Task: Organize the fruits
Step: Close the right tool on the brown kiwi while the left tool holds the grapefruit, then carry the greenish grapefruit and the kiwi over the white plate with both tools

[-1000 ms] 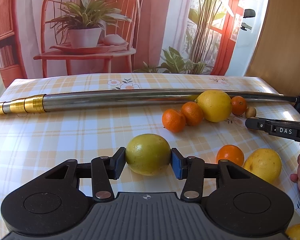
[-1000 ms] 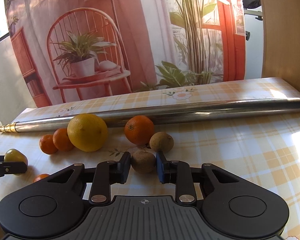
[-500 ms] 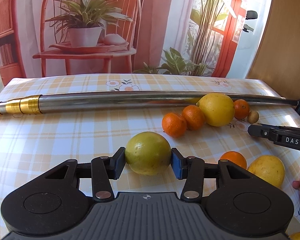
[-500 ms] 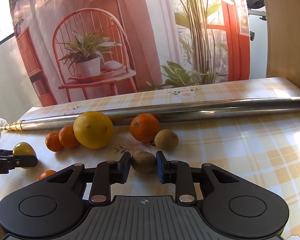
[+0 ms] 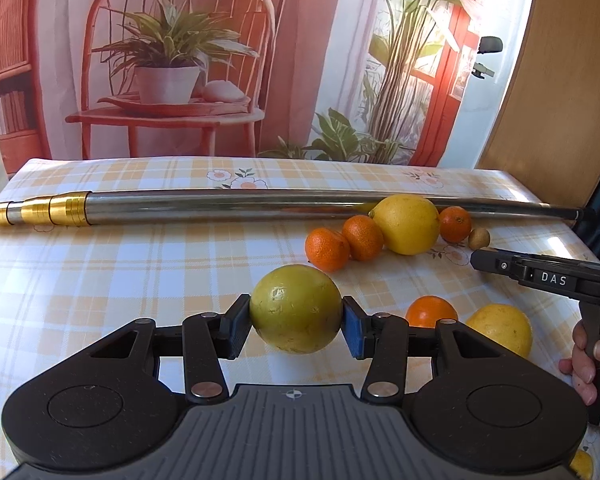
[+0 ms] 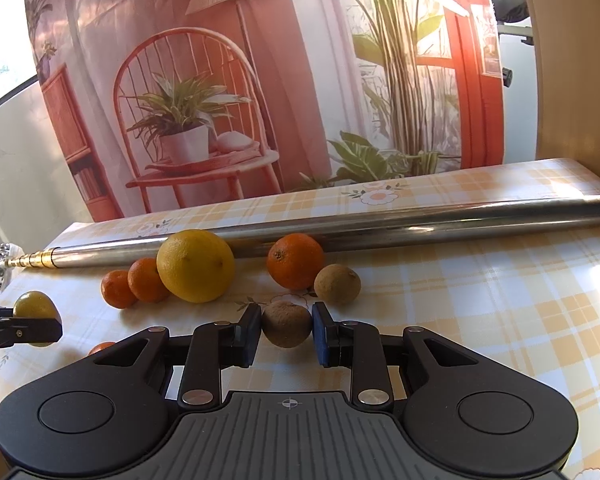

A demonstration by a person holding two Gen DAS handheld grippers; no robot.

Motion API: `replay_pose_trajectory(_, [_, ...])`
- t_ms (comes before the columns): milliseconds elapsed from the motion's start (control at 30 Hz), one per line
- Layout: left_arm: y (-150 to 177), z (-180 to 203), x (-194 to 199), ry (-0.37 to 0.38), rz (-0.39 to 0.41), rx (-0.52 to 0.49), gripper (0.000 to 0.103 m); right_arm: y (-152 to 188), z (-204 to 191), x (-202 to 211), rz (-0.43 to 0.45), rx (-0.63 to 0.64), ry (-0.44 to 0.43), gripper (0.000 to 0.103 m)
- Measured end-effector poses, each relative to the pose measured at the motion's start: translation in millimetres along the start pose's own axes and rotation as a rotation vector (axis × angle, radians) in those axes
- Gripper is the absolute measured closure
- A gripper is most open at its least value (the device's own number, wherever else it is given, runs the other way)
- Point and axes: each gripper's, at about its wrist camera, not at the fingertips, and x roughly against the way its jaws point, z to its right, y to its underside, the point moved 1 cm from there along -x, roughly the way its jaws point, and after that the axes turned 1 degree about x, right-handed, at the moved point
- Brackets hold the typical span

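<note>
Two fruits are in hand: our left gripper (image 5: 296, 326) clamps a yellow-green citrus (image 5: 295, 308), now raised higher off the desk (image 5: 100, 280) than a second ago, and our right gripper (image 6: 286, 330) has carried its small brown fruit (image 6: 287, 323) closer to the matching one (image 6: 337, 283). Sorting looks underway. Whether the right jaws press or just bracket it, we cannot tell.

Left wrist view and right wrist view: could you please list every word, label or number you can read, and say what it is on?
"DAS": white letters on the side of the right claw, seen in the left wrist view.
Books on the backdrop's printed shelf: too blurred to read.
Right wrist view: no readable text.
</note>
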Motion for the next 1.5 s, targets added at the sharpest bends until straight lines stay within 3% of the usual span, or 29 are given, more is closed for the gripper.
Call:
replay_pose_trajectory(267, [10, 13, 28, -0.007, 0.016, -0.004, 0.053, 1, 2, 3, 0.003, -0.014, -0.007, 0.078])
replay_pose_trajectory(400, [16, 13, 43, 0.011, 0.027, 0.066, 0.053, 5, 1, 9, -0.003, -0.013, -0.01, 0.078])
replay_pose_trajectory(533, [22, 20, 53, 0.005, 0.024, 0.069, 0.053, 10, 1, 17, -0.007, -0.028, -0.007, 0.078])
replay_pose_trajectory(733, [35, 28, 67, 0.019, 0.014, 0.071, 0.053, 19, 3, 31, 0.012, -0.064, 0.05, 0.078])
replay_pose_trajectory(1033, [52, 41, 86, 0.008, 0.002, 0.012, 0.053, 30, 5, 50, 0.019, -0.089, 0.077, 0.078])
replay_pose_trajectory(1233, [60, 49, 93, 0.004, 0.003, -0.028, 0.053, 41, 20, 77, 0.051, -0.23, 0.102, 0.078])
replay_pose_trajectory(1500, [71, 55, 95, -0.005, -0.018, -0.064, 0.053, 51, 4, 115, 0.057, -0.225, 0.049, 0.078])
